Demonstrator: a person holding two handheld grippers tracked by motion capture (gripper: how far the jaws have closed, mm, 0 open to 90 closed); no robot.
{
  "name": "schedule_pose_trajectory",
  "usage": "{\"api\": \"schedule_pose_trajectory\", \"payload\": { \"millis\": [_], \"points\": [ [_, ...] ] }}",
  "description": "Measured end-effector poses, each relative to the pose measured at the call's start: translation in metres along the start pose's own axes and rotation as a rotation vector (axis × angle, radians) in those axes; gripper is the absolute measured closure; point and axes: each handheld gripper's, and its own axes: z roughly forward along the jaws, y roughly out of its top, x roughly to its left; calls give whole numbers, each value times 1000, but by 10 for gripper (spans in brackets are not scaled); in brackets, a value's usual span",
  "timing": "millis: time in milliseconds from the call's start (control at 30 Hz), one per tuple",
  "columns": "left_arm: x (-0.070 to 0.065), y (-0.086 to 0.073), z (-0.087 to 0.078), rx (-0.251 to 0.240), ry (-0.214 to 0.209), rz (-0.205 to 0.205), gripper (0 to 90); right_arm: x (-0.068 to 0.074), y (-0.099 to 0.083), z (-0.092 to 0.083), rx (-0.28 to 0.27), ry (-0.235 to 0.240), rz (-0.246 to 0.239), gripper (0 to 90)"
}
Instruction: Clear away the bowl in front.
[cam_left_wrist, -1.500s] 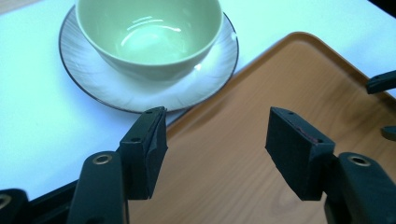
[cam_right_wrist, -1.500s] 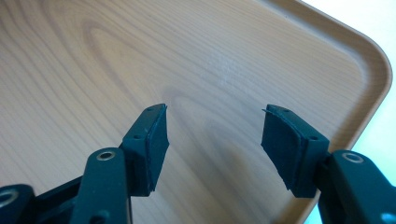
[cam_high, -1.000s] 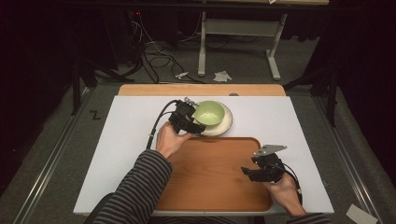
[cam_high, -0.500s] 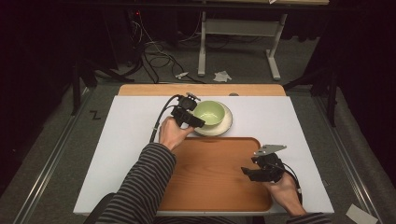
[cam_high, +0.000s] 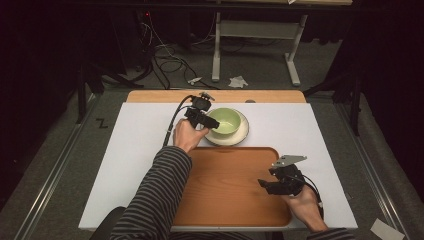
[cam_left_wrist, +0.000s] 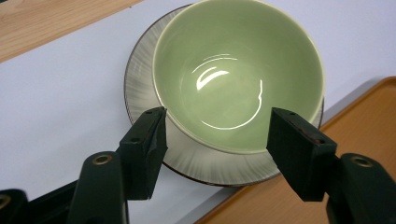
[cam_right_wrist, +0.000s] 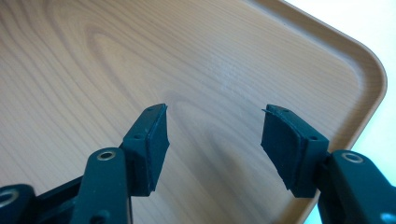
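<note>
A green bowl (cam_high: 228, 120) is sitting on a white ribbed plate (cam_high: 243, 136) toward the far middle of the white tabletop (cam_high: 135, 150), just beyond the far edge of a wooden tray (cam_high: 225, 190). The left tongs (cam_high: 207, 121) are hovering at the bowl's near-left side, held by the left hand (cam_high: 187, 135), whose striped sleeve (cam_high: 155, 200) is reaching in from the bottom edge. In the left gripper view, the left tongs (cam_left_wrist: 215, 135) are standing spread wide, their jaws flanking the near rim of the bowl (cam_left_wrist: 238, 77) above the plate (cam_left_wrist: 140, 88); whether they are touching it cannot be told. The right tongs (cam_high: 266, 186) are resting low over the right part of the tray, held by the right hand (cam_high: 302, 205). In the right gripper view, the right tongs (cam_right_wrist: 214, 133) are likewise gaping apart, pinching nothing, over the bare wood-grain floor of the tray (cam_right_wrist: 93, 56) near its rounded corner.
</note>
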Motion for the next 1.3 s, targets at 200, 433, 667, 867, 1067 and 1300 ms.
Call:
{"api": "schedule_pose_trajectory", "payload": {
  "millis": [200, 433, 667, 867, 1067, 1300],
  "points": [
    [8, 0, 11, 24, 18, -34, 381, 0, 0, 1, 3, -1, -7, 426],
    [14, 1, 22, 38, 20, -69, 394, -1, 0, 2, 3, 3, 0, 426],
    [17, 1, 29, 55, 25, -92, 412, 0, 0, 1, 5, 5, 1, 426],
    [18, 0, 38, 64, 30, -112, 446, 1, 0, 2, 5, 2, -4, 426],
    [17, -1, 48, 77, 13, -131, 492, 1, 0, 3, 11, 0, -10, 427],
    [17, 0, 51, 81, -1, -152, 552, 2, 0, 2, 6, 2, -11, 428]
  ]
}}
